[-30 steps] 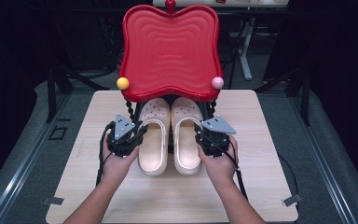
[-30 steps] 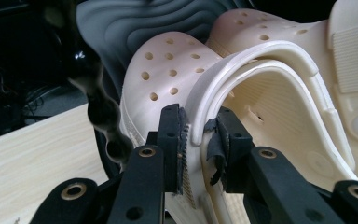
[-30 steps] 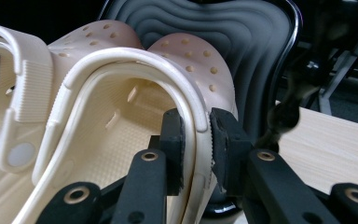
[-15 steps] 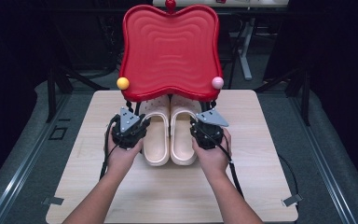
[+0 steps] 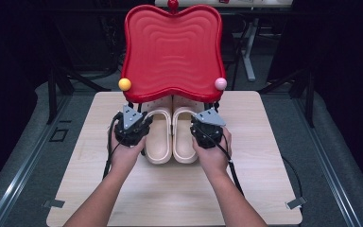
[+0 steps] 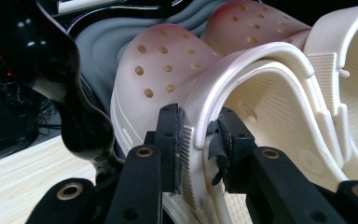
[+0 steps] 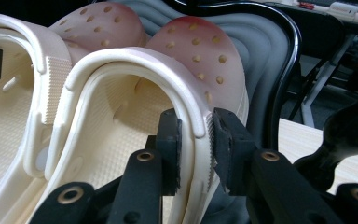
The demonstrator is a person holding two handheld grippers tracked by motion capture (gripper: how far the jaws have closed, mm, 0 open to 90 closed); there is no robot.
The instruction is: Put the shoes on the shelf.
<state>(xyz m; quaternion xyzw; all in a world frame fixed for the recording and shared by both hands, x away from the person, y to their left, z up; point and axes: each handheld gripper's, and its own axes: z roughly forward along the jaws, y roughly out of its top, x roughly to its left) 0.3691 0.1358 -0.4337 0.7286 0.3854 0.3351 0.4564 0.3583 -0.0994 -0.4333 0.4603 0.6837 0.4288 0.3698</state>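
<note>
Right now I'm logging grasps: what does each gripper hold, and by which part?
The left gripper pinches the outer side wall of the left clog. The right gripper pinches the outer side wall of the right clog.

Red chair blocks the far side; near table lies open.
The red seat [image 5: 173, 49] overhangs the toes of the two cream clogs [image 5: 171, 135], closing off passage from above there. Chair legs [image 6: 81, 126] stand just beside each clog's outer wall. The wooden table [image 5: 170, 189] offers free room toward the person.
</note>
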